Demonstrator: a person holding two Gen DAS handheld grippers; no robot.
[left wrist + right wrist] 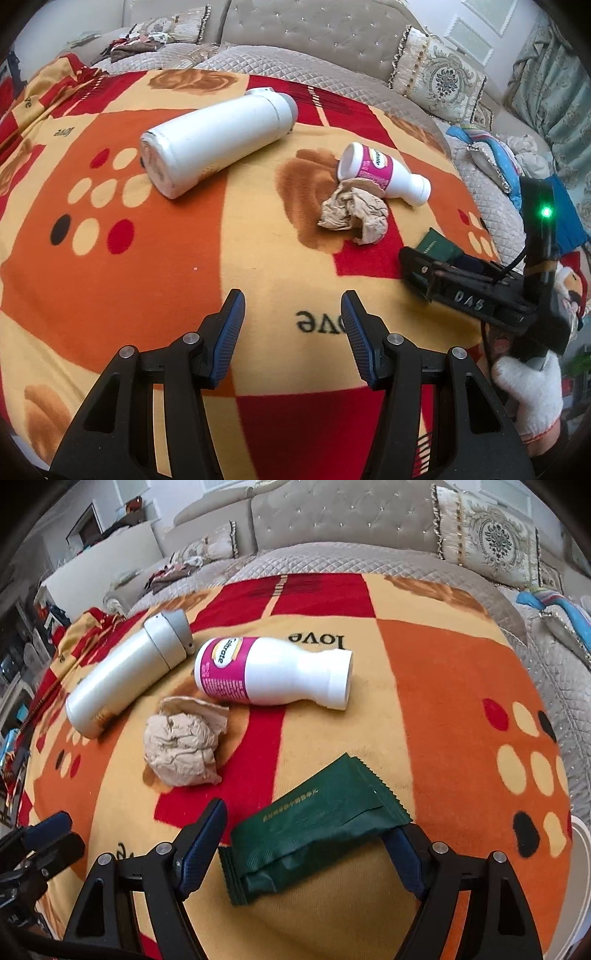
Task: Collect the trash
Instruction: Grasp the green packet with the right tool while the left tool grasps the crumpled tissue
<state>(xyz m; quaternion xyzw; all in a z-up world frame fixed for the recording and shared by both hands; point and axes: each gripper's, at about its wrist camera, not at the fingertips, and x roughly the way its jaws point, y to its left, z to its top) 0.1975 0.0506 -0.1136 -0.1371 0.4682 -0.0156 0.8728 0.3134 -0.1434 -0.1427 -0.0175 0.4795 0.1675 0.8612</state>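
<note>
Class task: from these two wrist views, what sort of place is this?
Probably a home living room: a tufted sofa with ornate cushions, its seat covered by a patterned blanket where bottles and wrappers lie.

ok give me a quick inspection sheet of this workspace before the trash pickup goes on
surface: patterned blanket over a sofa.
job's things: crumpled paper; green wrapper lying between the right gripper fingers; pink-label bottle on its side.
clutter: white flask lying flat.
grippers: left gripper open, empty; right open around the wrapper.
cables: black cable on the right gripper.
surroundings: cushion, clothes pile.
</note>
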